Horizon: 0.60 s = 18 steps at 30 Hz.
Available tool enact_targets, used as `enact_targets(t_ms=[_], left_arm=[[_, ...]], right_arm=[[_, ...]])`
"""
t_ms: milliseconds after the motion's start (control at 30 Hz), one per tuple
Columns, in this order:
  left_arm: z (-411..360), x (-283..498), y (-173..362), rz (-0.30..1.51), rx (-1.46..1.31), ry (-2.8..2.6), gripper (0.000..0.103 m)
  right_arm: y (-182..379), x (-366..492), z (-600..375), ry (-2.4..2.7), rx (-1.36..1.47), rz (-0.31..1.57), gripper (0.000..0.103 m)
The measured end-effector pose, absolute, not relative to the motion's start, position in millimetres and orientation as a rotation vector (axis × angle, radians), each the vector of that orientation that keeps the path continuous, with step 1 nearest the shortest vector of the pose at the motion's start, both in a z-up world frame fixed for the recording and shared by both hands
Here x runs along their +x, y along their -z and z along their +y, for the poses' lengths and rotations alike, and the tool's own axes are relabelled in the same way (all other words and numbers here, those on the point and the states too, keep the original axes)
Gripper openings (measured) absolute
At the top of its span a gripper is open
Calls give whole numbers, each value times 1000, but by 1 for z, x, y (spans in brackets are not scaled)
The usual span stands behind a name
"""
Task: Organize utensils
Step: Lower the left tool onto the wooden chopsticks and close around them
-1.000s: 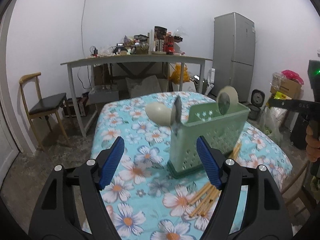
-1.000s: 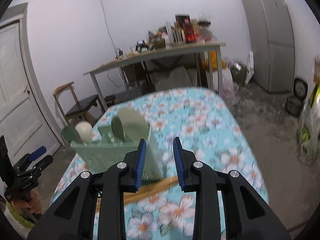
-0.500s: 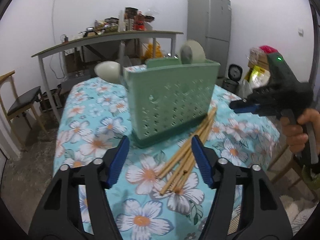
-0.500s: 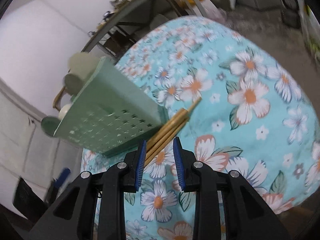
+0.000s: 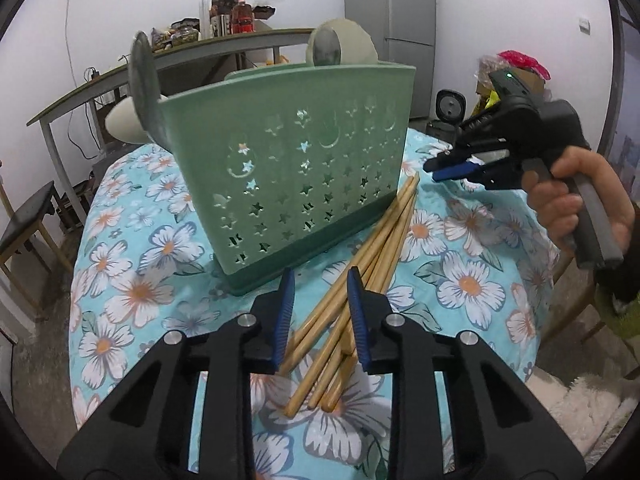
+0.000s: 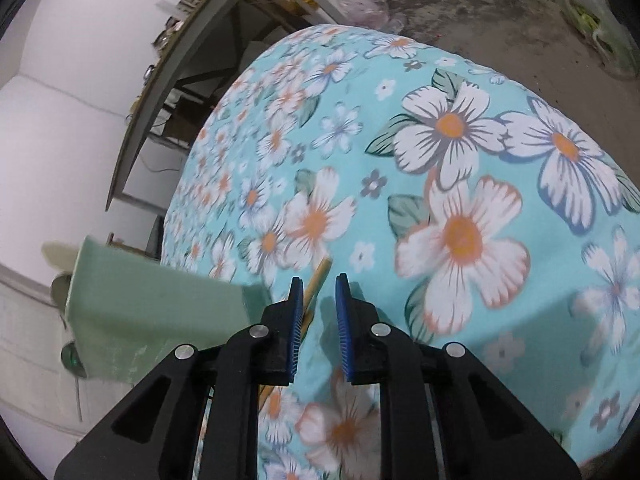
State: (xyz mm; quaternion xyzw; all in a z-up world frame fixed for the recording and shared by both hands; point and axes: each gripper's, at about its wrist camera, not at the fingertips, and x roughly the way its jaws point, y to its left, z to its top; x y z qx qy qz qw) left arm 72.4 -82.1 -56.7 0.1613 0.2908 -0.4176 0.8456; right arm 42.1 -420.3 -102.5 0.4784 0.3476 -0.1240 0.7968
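A green perforated utensil caddy (image 5: 296, 172) stands on the floral tablecloth (image 5: 460, 280), with spoon heads (image 5: 340, 46) sticking out of its top. A bundle of several wooden chopsticks (image 5: 360, 280) lies on the cloth beside its right end. My left gripper (image 5: 320, 312) is low over the near ends of the chopsticks, jaws partly closed around them, not clamped. My right gripper (image 6: 318, 316) is narrowly open and empty above the cloth, next to the caddy's end (image 6: 160, 312) and a chopstick tip (image 6: 318, 276). It also shows in the left wrist view (image 5: 460, 168).
A long grey table (image 5: 200, 60) with bottles and clutter stands behind. A fridge (image 5: 396, 20) is at the back right, a wooden chair (image 5: 24, 224) at the left. Bags and a fan sit on the floor at the right.
My left gripper has come down and forward onto the chopsticks and its jaws have narrowed. My right gripper has dropped low beside the caddy's end.
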Motion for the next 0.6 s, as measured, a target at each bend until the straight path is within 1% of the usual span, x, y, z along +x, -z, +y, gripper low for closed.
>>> enact_targets(t_ms=[333,400,600], left_arm=[[-85,85,61,644,318,872,24],[-86,91,60,655,296,874,24],[-98,108,72,766,251,912,24]], right_arm=[[112,71,-425,269,1000,780,17],[112,74,-423,278,973,791,11],[110,71,-414,267,908,816,10]])
